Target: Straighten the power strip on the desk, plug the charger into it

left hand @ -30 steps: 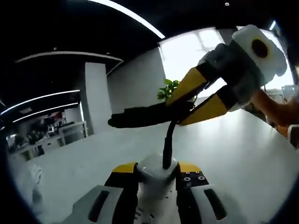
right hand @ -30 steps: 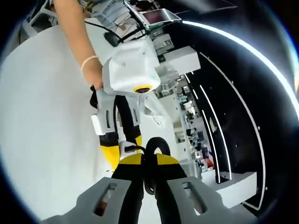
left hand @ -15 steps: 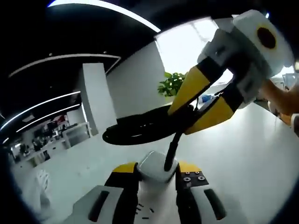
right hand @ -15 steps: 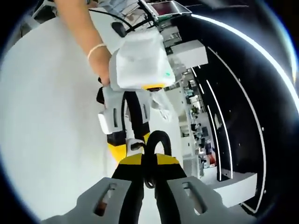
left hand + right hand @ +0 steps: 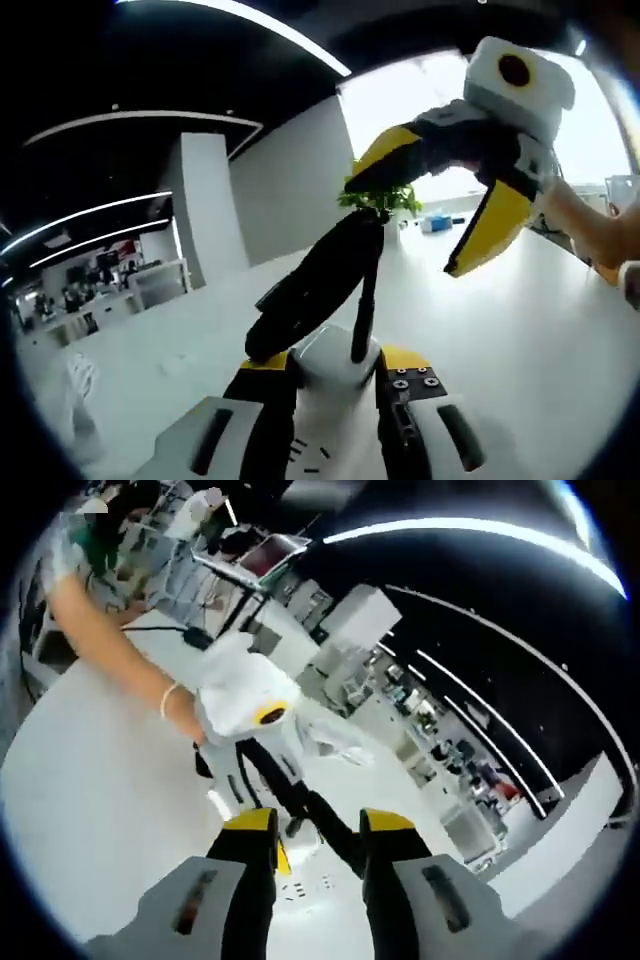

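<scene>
My left gripper (image 5: 335,360) is shut on a white charger (image 5: 325,378), whose black cable (image 5: 315,285) rises from its top and hangs in a loose bundle to the left. Above and right of it, my right gripper (image 5: 412,222) is open, its yellow jaws spread wide and off the cable. In the right gripper view, the right gripper (image 5: 318,822) stands open, and the cable (image 5: 335,835) runs loose between its jaws. Just ahead is the left gripper (image 5: 288,832), held by a hand (image 5: 182,715).
A broad white desk (image 5: 520,340) spreads below both grippers. A green plant (image 5: 385,200) and a small blue thing (image 5: 436,222) stand at its far edge. In the right gripper view, a laptop (image 5: 262,555) and a dark cable (image 5: 190,635) lie beyond the arm.
My right gripper has opened and let go of the coiled cable, which now droops from the charger. The right gripper has drawn back. The left still holds the charger.
</scene>
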`<action>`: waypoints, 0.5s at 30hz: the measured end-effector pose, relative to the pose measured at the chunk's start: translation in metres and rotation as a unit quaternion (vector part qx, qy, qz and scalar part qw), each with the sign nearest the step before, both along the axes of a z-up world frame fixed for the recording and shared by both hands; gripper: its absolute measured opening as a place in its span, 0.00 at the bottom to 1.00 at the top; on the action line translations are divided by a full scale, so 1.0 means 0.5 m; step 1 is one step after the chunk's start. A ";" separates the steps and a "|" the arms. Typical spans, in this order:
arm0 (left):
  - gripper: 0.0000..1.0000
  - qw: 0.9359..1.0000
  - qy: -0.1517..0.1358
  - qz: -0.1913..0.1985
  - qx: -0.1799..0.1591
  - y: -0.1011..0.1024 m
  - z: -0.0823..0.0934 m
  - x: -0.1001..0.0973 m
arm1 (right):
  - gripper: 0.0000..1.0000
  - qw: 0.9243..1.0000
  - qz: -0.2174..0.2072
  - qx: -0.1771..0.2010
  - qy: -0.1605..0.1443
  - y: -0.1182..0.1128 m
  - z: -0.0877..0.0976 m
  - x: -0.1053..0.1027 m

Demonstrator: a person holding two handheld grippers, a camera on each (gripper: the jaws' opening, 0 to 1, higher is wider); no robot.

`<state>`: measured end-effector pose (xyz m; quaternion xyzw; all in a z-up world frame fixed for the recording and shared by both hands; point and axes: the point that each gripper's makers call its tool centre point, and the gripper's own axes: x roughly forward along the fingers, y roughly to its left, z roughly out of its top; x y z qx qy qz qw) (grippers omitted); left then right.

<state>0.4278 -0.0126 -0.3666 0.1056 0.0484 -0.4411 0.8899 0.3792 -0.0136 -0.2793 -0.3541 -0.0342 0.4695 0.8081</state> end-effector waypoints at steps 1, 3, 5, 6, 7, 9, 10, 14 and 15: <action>0.29 1.000 0.001 0.000 -0.002 0.000 0.000 0.000 | 0.47 1.000 0.000 0.022 0.019 -0.005 0.001 -0.001; 0.29 1.000 0.000 0.000 -0.003 -0.001 0.001 -0.002 | 0.72 0.994 0.006 0.084 0.069 -0.009 0.004 -0.006; 0.29 1.000 0.000 0.000 -0.006 -0.001 0.002 -0.003 | 1.00 0.982 0.012 0.151 0.112 -0.008 0.011 -0.007; 0.29 1.000 0.000 0.000 -0.007 -0.002 0.002 -0.005 | 0.97 0.974 0.019 0.177 0.139 -0.013 0.009 -0.008; 0.29 1.000 0.001 0.000 -0.008 -0.003 0.002 -0.006 | 1.00 0.963 0.035 0.206 0.170 -0.013 0.008 -0.018; 0.29 1.000 0.000 0.000 -0.008 -0.003 0.003 -0.008 | 1.00 0.939 0.049 0.261 0.217 -0.017 0.011 -0.016; 0.29 1.000 0.000 0.000 -0.008 -0.003 0.003 -0.009 | 1.00 0.929 0.055 0.284 0.230 -0.021 0.014 -0.012; 0.29 1.000 0.000 -0.002 -0.009 -0.005 0.004 -0.009 | 0.99 0.923 0.042 0.304 0.232 -0.033 0.014 0.008; 0.29 1.000 0.000 -0.002 -0.009 -0.005 0.005 -0.009 | 0.99 0.927 0.028 0.303 0.220 -0.039 0.013 0.018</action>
